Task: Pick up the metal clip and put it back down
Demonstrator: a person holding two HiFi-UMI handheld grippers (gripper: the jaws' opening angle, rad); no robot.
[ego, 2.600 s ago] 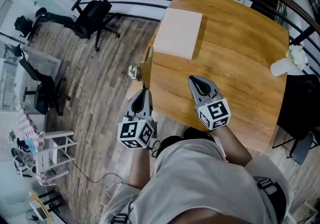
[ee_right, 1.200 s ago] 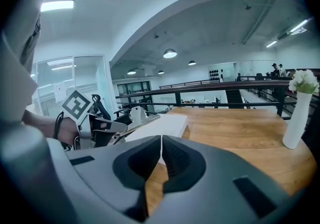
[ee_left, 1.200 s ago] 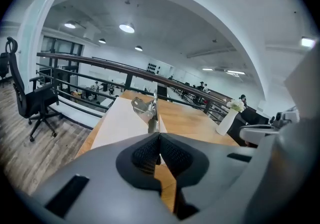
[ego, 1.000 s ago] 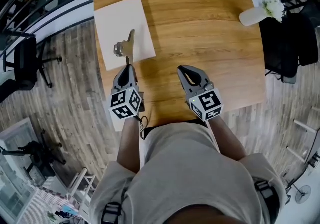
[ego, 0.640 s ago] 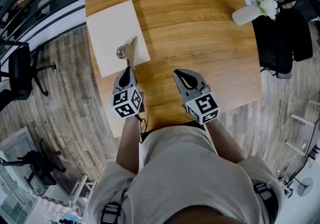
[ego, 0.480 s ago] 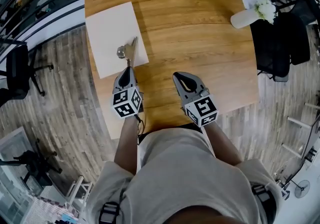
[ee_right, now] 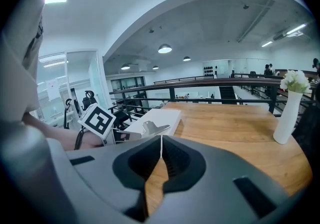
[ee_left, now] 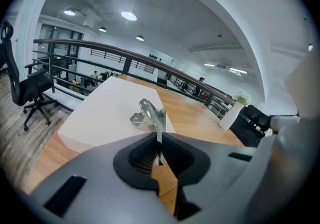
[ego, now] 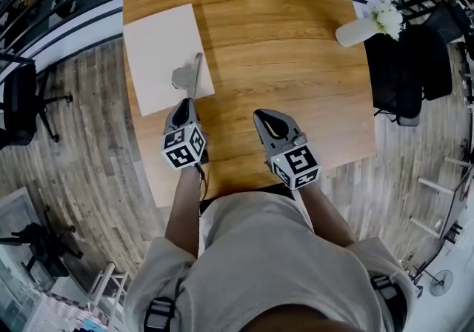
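Clip [ego: 188, 75] pinched in L tongs [ego: 184, 105] at pad [ego: 157, 41] edge; R tongs [ego: 261, 115] pressed together

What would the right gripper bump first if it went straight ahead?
Probably nothing: right gripper points across bare table. The metal clip, held by the left gripper, sits just left of that line.

Left gripper [ego: 184, 104] held out forward, jaws clamped on the thin plate of the metal clip [ee_left: 151, 114]. Right gripper [ego: 262, 117] alongside, apart from the left, jaws pressed together with nothing between. Left forearm [ego: 184, 208] and right forearm [ego: 324, 212] both extended from the torso.
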